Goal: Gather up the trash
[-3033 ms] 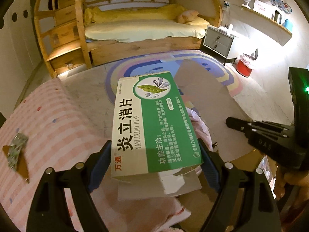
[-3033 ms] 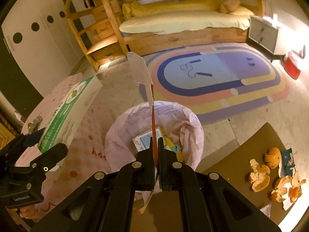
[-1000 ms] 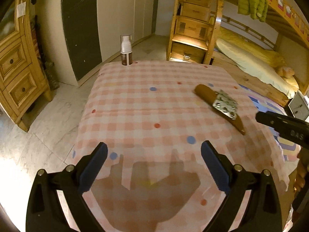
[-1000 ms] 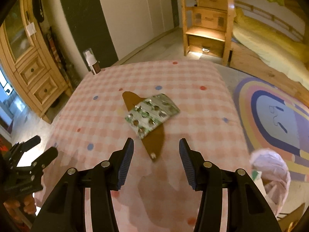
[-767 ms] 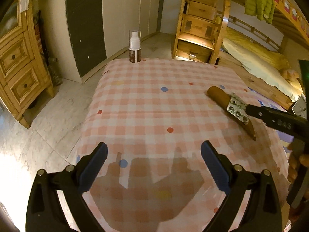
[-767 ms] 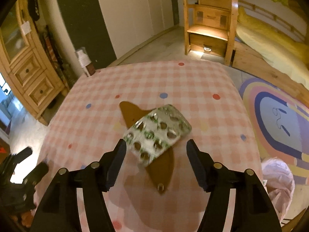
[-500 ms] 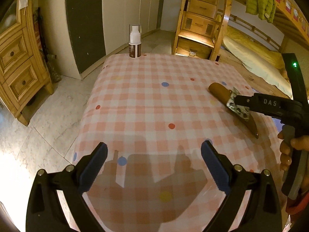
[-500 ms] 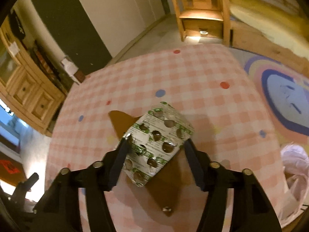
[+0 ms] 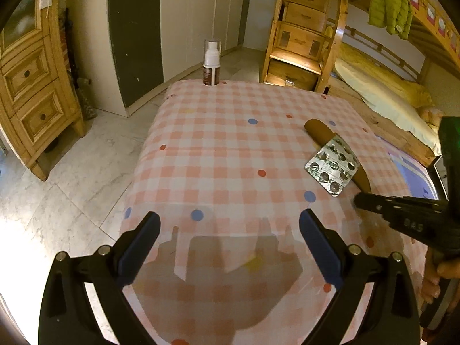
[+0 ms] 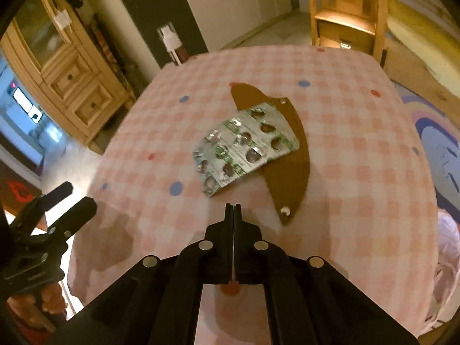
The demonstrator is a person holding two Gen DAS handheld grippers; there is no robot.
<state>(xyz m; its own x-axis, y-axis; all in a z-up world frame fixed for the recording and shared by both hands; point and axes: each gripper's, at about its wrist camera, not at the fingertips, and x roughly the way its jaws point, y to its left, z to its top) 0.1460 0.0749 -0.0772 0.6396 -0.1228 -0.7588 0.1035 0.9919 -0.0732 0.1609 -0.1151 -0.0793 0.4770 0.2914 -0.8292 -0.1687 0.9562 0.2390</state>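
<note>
A used silver blister pack (image 10: 244, 149) lies partly on a curved brown leather piece (image 10: 290, 172) on the pink checked tablecloth (image 10: 359, 158). My right gripper (image 10: 233, 208) is shut and empty, its tips just short of the pack's near edge. In the left wrist view the blister pack (image 9: 332, 166) and leather piece (image 9: 317, 129) lie at the right, with my right gripper (image 9: 358, 201) just below them. My left gripper (image 9: 228, 235) is open and empty above the table's near left part.
A white and brown pump bottle (image 9: 211, 63) stands at the table's far edge. A pink trash bag (image 10: 448, 247) shows at the right edge below the table. A wooden cabinet (image 9: 31, 95) stands left, and bunk-bed stairs (image 9: 302, 37) behind.
My right gripper has shut and drawn back from around the blister pack, which stays on the table. Earlier, my left gripper let go of the green box and both swung to the table.
</note>
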